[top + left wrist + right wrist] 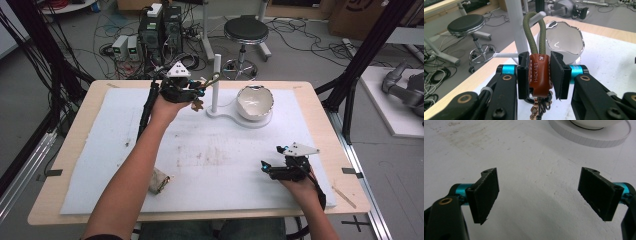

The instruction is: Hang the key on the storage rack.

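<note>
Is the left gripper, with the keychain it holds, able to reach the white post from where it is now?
Probably yes. The left gripper holds the keychain beside the white post, and its green cord loop already stands near the post, with nothing between them.

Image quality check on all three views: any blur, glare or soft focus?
High view: soft and low in detail, even light, no harsh shadows. Left gripper view: leather key fob between the left gripper jaws is sharp, white bowl rim glints, floor behind soft. Right gripper view: right gripper pads slightly blurred, faint shadow on the mat.
</note>
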`<state>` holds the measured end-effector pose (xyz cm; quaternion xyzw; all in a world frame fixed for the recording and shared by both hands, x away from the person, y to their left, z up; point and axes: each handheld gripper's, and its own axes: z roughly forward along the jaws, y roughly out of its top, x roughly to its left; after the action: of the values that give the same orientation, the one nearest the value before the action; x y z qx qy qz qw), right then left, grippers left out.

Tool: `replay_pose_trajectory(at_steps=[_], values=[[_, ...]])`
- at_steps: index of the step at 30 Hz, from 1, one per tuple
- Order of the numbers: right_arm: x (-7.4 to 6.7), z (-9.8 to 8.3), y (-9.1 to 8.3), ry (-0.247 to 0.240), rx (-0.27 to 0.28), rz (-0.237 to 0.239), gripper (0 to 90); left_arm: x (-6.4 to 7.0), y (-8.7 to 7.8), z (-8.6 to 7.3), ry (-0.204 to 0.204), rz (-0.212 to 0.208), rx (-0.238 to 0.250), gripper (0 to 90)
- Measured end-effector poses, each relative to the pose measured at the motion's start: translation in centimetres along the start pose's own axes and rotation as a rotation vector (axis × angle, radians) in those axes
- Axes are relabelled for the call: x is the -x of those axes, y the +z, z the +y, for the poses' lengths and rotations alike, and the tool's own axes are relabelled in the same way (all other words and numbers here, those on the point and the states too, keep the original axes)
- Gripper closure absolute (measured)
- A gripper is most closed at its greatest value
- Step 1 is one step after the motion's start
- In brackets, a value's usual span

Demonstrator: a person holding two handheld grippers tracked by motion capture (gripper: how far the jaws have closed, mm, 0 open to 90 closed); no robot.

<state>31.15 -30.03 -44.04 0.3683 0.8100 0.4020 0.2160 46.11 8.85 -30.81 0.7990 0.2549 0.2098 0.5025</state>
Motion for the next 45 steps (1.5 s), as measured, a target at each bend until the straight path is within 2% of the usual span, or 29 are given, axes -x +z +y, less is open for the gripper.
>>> replay_pose_trajectory(at_steps=[4,5,7,11,14,19,27,32,38,45], values=[[0.0,0.0,0.0,-0.003,-0.002,-0.001,17.3,-0.4,0.5,-0.4,-0.012,0.001,-0.009,66.7],[0.1,0.0,0.0,-0.003,-0.002,-0.003,17.3,-0.4,0.5,-0.4,-0.021,0.01,-0.008,63.2],[0.1,-0.1,-0.1,-0.002,-0.001,-0.005,17.3,-0.6,0.5,-0.6,-0.043,0.031,-0.007,50.7],[0.1,-0.1,0.0,-0.003,-0.002,-0.006,17.3,-0.7,0.0,-0.7,-0.06,0.052,-0.017,39.9],[0.0,-0.1,0.0,0.001,-0.002,-0.002,17.3,-0.8,-0.8,-1.0,-0.077,0.058,-0.001,33.9],[-0.1,0.0,0.1,0.003,-0.001,-0.004,17.3,-0.5,-2.5,-2.1,-0.079,0.053,0.002,30.0],[-0.4,0.4,0.4,-0.01,0.002,0.007,17.3,0.0,-6.3,-4.2,-0.103,0.056,0.051,25.3],[-0.4,0.6,0.4,-0.003,0.011,0.008,17.3,0.5,-8.8,-5.5,-0.095,0.064,0.072,22.0],[-0.4,0.9,0.7,0.003,0.019,0.011,17.3,1.4,-10.8,-7.2,-0.049,0.064,0.054,20.2],[0.1,1.4,1.0,0.011,0.043,0.006,17.3,1.3,-12.7,-10.3,-0.069,0.08,0.049,19.4]])
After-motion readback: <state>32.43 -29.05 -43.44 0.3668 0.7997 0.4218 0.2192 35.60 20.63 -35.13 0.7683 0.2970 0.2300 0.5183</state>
